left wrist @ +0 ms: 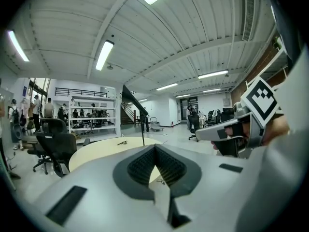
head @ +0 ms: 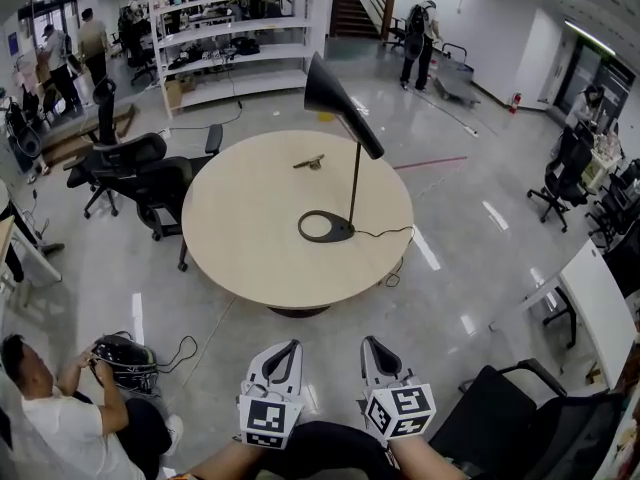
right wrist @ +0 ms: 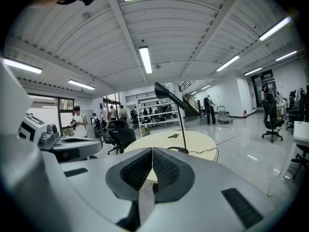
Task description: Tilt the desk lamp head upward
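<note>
A black desk lamp stands on the round wooden table (head: 240,238), its ring base (head: 326,227) near the table's right side. Its cone head (head: 340,103) slopes down to the right on a thin stem. My left gripper (head: 290,348) and right gripper (head: 372,346) hover side by side over the floor, well short of the table's near edge. Both are shut with nothing between the jaws. In the left gripper view, the pads meet at the tips of the left gripper (left wrist: 154,148), with the lamp (left wrist: 131,94) far ahead. The right gripper (right wrist: 152,150) likewise faces the lamp head (right wrist: 169,94).
A small dark object (head: 309,162) lies on the table's far side. Black office chairs (head: 140,173) stand left of the table and another chair (head: 520,418) at my right. A person (head: 60,408) sits on the floor at bottom left. The lamp's cord (head: 395,234) trails off the table.
</note>
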Available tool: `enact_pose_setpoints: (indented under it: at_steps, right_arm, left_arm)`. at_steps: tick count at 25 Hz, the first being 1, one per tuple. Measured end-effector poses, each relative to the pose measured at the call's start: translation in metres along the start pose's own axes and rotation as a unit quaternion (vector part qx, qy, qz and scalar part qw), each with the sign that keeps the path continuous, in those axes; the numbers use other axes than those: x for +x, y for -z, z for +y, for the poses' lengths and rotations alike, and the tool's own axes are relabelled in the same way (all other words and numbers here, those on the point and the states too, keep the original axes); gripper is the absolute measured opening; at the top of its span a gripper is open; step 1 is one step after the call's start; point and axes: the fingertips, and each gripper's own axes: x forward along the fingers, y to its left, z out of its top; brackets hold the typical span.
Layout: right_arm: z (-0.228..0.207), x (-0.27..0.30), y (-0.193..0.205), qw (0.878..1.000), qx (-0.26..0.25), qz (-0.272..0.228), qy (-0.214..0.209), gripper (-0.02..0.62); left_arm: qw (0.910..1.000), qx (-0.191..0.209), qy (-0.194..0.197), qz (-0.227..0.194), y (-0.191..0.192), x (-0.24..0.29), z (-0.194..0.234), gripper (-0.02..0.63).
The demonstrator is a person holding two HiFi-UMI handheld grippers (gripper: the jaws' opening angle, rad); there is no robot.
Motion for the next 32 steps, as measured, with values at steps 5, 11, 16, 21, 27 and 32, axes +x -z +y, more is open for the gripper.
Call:
enact_pose_setpoints:
  at_steps: [5,11,16,21,27,32]
  right_arm:
    - [-0.03,-0.033,0.008,1.0,-0.008,-0.002,-0.016,0.015]
    - [-0.066,-0.065,0.032,0.999,-0.001,0.003,-0.032,0.015]
    - [-0.081,-0.085,0.047,0.999,0.004,0.008,-0.046,0.015]
    - [-0.091,-0.1,0.055,0.998,0.012,0.014,-0.057,0.015]
    - [-0.094,-0.105,0.065,0.998,-0.001,0.026,-0.055,0.015]
    - [-0.094,-0.107,0.063,0.998,-0.006,0.022,-0.058,0.015]
  left_arm:
    - [1.0,0.007,-0.005,-0.001,-0.001,0.008,-0.053,0.048]
    - [0.9996,0.002,-0.029,0.007,0.019,0.008,-0.102,0.048]
    - [0.9986,0.0,-0.052,0.011,0.025,-0.003,-0.126,0.048]
    - [0.9983,-0.001,-0.054,0.021,0.031,0.0,-0.151,0.048]
    - [0.9986,0.011,-0.045,0.024,0.029,0.006,-0.167,0.048]
    - [0.9982,0.006,-0.056,0.019,0.026,0.003,-0.166,0.048]
